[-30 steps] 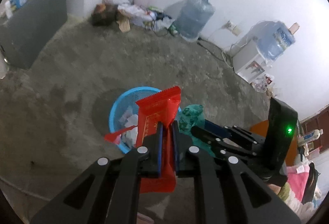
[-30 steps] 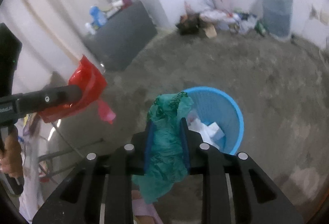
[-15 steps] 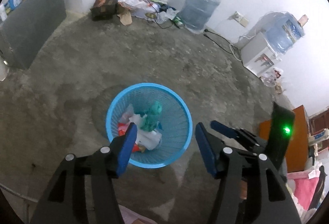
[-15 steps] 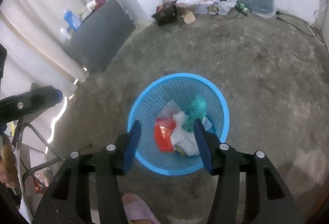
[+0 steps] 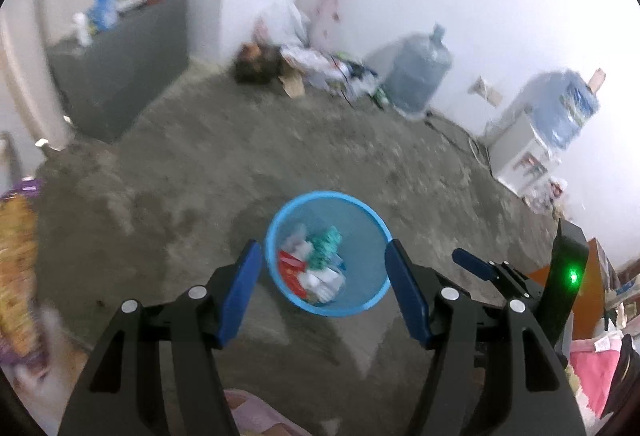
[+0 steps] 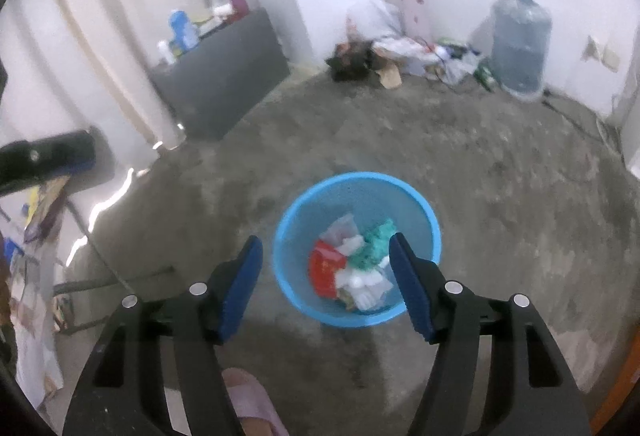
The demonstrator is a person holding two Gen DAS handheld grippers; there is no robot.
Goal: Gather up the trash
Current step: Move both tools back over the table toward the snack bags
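Concrete floor (image 5: 200,172) below both empty, opening grippers.

Black fingers (image 5: 240,292), blue pads, silver screws

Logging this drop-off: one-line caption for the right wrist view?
Right gripper, jaws opening and empty, above blue basket holding red wrapper and green bag.

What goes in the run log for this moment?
left gripper: opening, empty | right gripper: opening, empty | red wrapper, green bag: in blue basket
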